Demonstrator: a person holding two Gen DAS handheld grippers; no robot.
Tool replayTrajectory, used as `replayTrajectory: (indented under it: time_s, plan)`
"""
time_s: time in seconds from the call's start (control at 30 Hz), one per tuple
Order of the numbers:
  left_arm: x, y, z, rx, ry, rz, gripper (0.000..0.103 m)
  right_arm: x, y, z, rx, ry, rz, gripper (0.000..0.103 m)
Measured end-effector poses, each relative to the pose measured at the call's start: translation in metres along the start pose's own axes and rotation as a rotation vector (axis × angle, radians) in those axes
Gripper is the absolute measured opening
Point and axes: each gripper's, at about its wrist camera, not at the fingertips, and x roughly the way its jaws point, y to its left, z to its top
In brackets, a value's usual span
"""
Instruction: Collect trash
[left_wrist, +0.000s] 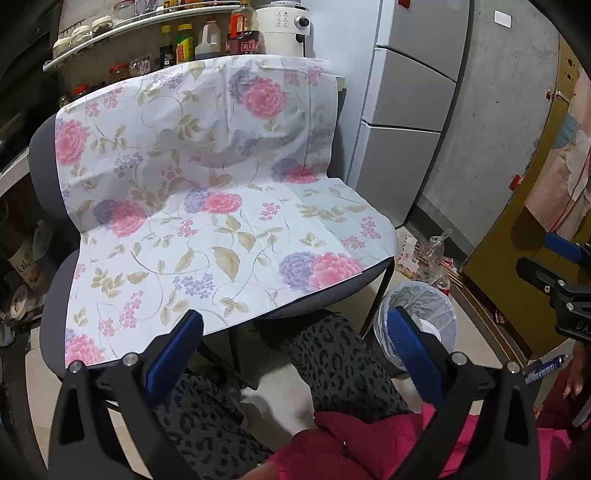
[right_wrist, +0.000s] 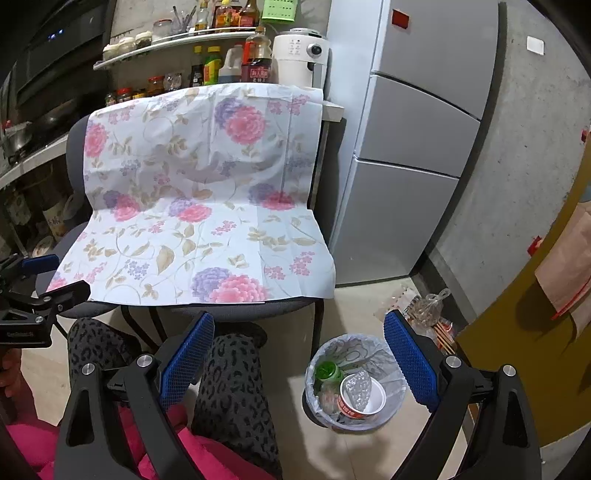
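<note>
A small bin (right_wrist: 388, 374) with a clear liner stands on the floor right of the chair. It holds a paper cup (right_wrist: 364, 397) with crumpled plastic in it and a green-capped bottle (right_wrist: 327, 373). The bin also shows in the left wrist view (left_wrist: 424, 299). My right gripper (right_wrist: 299, 358) is open and empty, above the bin's left side. My left gripper (left_wrist: 295, 350) is open and empty, over the chair's front edge. The chair is covered by a floral cloth (left_wrist: 207, 206) with nothing lying on it.
My legs in leopard-print trousers (right_wrist: 229, 373) are in front of the chair. A grey fridge (right_wrist: 406, 147) stands to the right. A plastic bag and skewers (right_wrist: 432, 314) lie on the floor behind the bin. Shelves of bottles (right_wrist: 229, 62) stand behind the chair.
</note>
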Motion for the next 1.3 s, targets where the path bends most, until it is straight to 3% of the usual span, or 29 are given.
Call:
replayTrajectory:
  time_s: [1.3]
  plan:
    - [-0.0032, 0.0091, 0.0020, 0.000, -0.012, -0.001, 0.097, 0.0037, -0.0038, 0.0000, 0.009, 0.004, 0.002, 0.093]
